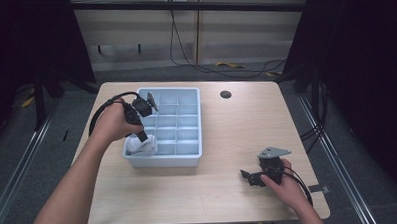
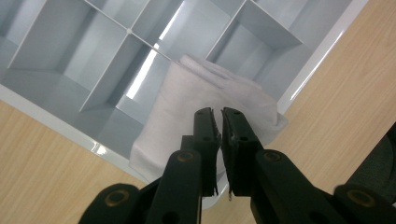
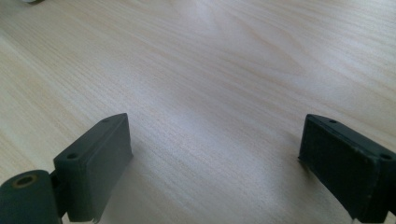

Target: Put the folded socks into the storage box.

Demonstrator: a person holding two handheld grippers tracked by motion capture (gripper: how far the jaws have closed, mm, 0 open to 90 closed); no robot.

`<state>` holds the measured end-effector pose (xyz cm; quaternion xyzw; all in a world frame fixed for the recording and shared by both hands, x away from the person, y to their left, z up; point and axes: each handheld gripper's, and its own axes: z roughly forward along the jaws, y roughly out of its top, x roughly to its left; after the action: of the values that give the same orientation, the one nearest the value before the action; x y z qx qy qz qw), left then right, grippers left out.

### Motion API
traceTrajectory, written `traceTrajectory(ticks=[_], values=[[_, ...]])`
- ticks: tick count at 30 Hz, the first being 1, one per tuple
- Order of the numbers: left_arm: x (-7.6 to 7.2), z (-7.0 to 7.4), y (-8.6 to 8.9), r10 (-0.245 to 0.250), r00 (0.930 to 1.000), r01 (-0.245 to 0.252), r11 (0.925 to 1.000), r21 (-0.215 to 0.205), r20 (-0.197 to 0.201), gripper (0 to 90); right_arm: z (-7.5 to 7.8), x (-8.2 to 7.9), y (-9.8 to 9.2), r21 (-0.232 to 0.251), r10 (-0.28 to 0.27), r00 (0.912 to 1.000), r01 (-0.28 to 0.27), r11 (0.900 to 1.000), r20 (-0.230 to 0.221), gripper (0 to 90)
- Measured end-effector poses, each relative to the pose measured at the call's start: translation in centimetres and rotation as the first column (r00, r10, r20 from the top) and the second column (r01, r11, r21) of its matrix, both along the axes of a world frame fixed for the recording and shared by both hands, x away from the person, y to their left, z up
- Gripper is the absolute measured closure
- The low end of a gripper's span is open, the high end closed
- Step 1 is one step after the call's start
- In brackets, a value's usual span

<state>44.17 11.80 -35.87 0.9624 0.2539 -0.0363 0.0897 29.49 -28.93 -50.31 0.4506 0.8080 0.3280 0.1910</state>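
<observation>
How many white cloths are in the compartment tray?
1. The white cloth sits in the tray's near-left corner compartment, under the left gripper. Other compartments look bare; the hand hides part.

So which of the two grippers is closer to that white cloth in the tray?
Left. The left gripper sits right over the white cloth in the tray; the right gripper rests on the table, well off to the side.

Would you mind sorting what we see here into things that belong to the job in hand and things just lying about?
In the job:
- white cloth, bunched in a near corner compartment
- pale blue divided tray
- left gripper, jaws nearly together over the cloth

Just about:
- right gripper, open, low over bare table
- round cable hole
- cables on the floor
</observation>
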Motion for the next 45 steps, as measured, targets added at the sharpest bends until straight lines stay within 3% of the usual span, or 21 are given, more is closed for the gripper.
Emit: traceTrajectory(ticks=[7, 11, 16, 24, 33, 38, 42, 45], values=[[-0.1, 0.1, -0.1, 0.007, 1.0, -0.007, 1.0, 0.005, 0.003, 90.0, 0.0, 0.0, 0.0, 0.0, 0.001, 1.0, -0.001, 1.0, 0.0, 8.2], [0.0, -0.3, -0.4, -0.003, 0.9999, 0.003, 0.9996, 0.028, -0.011, 90.0, 0.0, 0.0, 0.0, 0.0, 0.001, 1.0, -0.001, 1.0, 0.0, 8.3], [0.3, -0.6, -0.7, 0.002, 0.9999, -0.002, 0.9997, 0.026, 0.012, 90.0, 0.0, 0.0, 0.0, 0.0, 0.0, 1.0, 0.0, 1.0, 0.0, 8.2], [0.6, -1.2, -1.4, -0.005, 0.9999, 0.005, 0.9998, 0.021, 0.01, 90.0, 0.0, 0.0, 0.0, 0.001, -0.002, 1.0, 0.002, 1.0, -0.004, 8.2], [0.6, -3.2, -2.2, -0.008, 0.9997, 0.009, 0.9973, 0.073, -0.023, 90.0, 0.0, 0.0, 0.0, 0.002, 0.001, 1.0, -0.001, 1.0, -0.003, 8.2], [0.5, -3.5, -1.9, -0.006, 0.9997, 0.007, 0.9981, 0.061, -0.022, 90.0, 0.0, 0.0, 0.0, 0.002, 0.001, 1.0, -0.001, 1.0, -0.003, 8.2], [0.2, -3.8, -2.1, -0.011, 0.9998, 0.013, 0.9949, 0.1, -0.018, 90.0, 0.0, 0.0, 0.0, 0.002, 0.001, 1.0, -0.001, 1.0, -0.003, 8.2], [0.1, -3.8, -2.1, -0.013, 0.9998, 0.014, 0.9946, 0.102, -0.013, 90.0, 0.0, 0.0, 0.0, 0.0, 0.003, 1.0, -0.003, 1.0, -0.003, 8.2]])
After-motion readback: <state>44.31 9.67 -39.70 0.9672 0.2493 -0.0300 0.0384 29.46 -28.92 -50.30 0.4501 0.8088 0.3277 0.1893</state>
